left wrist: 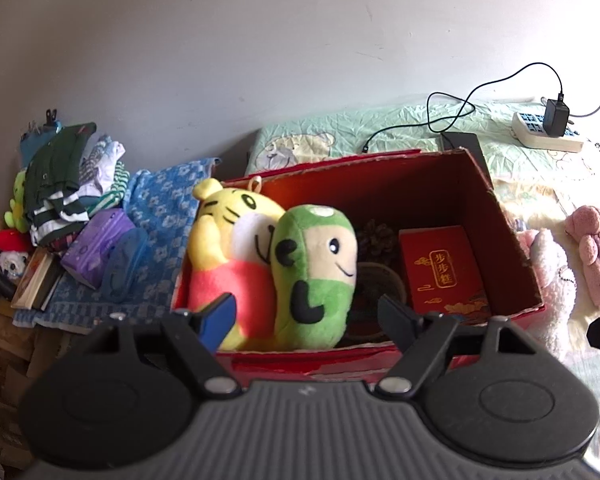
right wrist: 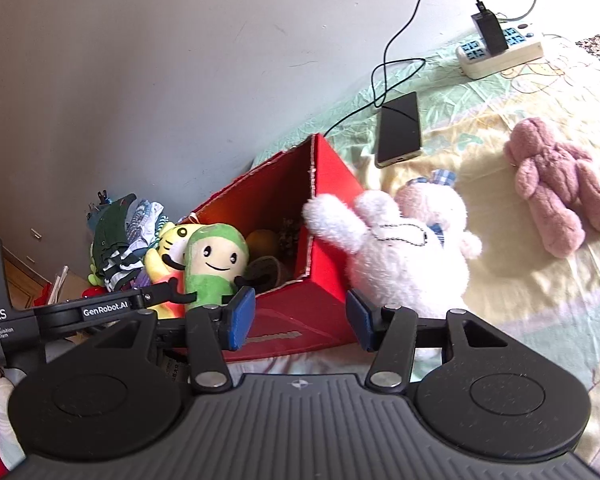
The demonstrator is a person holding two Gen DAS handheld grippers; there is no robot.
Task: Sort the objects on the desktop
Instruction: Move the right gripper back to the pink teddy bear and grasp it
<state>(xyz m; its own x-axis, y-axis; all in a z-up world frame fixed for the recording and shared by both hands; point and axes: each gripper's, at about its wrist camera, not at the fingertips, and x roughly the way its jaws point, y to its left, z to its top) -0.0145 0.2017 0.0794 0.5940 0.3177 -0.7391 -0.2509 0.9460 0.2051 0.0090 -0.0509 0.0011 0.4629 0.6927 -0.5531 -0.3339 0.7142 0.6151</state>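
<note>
Plain grey wall [left wrist: 260, 40] behind a rumpled sheet [right wrist: 500, 288]. Red box [left wrist: 516, 248] centre, green plush [left wrist: 314, 276] inside, white plush [right wrist: 404, 256] against its right side. Left gripper [left wrist: 306, 314] and right gripper [right wrist: 300, 320] both gaping, holding nothing. Clear sheet near right.

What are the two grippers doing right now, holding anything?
Left gripper: open, nothing held, above the red box.
Right gripper: open, empty.

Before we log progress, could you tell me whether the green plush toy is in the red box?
In: the green plush toy stands inside the red box, beside the yellow tiger.
</note>
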